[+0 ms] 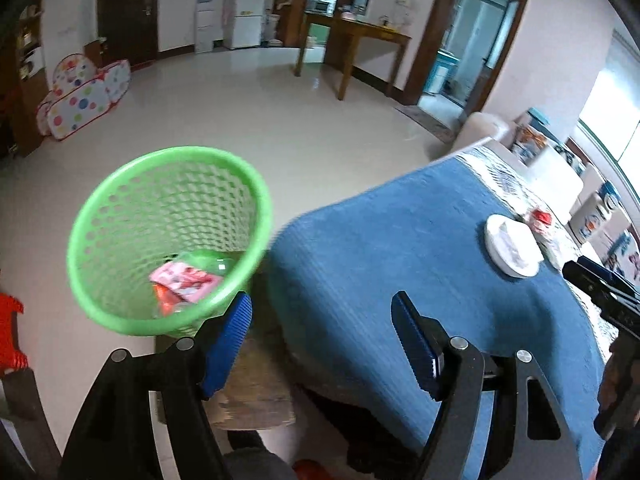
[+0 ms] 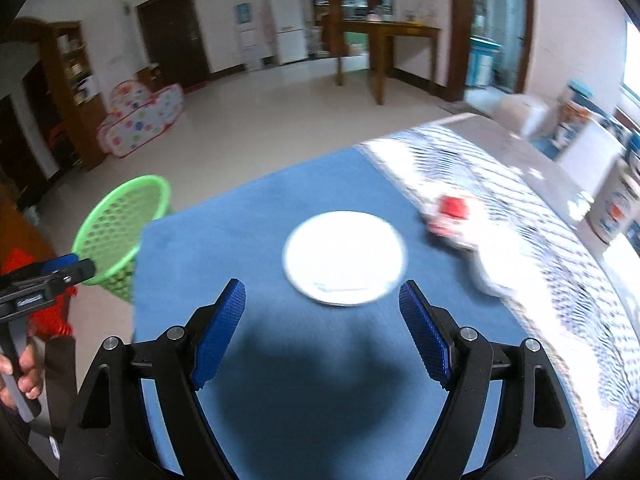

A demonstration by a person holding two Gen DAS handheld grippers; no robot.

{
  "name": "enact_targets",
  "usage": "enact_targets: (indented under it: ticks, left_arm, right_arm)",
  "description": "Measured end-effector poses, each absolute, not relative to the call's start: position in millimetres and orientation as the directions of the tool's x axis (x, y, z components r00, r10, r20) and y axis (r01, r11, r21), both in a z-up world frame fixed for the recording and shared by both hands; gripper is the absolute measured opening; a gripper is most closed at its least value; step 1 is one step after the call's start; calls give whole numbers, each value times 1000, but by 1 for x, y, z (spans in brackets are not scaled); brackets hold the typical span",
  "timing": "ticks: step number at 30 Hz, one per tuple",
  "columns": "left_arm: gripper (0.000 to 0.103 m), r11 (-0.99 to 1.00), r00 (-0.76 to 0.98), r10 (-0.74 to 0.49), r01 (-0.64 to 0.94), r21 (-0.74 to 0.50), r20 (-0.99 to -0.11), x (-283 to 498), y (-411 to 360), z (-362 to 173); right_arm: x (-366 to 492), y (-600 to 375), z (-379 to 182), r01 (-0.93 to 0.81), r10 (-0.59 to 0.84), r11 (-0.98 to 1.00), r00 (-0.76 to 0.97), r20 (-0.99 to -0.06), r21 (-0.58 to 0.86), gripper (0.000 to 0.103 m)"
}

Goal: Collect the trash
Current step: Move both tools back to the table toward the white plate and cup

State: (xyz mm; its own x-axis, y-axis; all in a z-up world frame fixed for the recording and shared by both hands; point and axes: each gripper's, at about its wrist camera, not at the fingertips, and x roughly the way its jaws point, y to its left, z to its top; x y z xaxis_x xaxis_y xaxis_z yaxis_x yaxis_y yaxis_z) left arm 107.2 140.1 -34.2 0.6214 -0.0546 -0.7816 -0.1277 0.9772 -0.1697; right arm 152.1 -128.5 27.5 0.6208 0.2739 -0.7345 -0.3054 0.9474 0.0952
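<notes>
Blue tablecloth point(image 2: 248, 216) bears round plate point(image 2: 344, 258) lying flat, axis indistinct.

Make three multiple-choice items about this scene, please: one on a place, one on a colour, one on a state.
1. Where does the white plate lie?
A. on the blue cloth
B. in the basket
C. on the floor

2. What colour is the basket?
A. red
B. green
C. white

3. How is the right gripper?
A. shut on the plate
B. shut on a wrapper
C. open, holding nothing

Key: 1 A, the plate rests on the cloth; 2 B, its mesh wall is green; 3 C, its blue fingers stand wide apart with nothing between.
</notes>
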Motion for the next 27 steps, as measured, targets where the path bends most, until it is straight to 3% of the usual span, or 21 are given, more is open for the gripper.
enact_targets:
  ticks: [12,27]
  left_arm:
    - [73,990,611,-125,20,-142,-782,140,46,-19]
    - [74,982,573,-183,138,-126,-799,189,-28,-22]
  right_arm:
    - [183,-227,12,-172,175,982,643,-746,83,85]
    - [225,-236,-14,-207,199,974,586,-785,92,85]
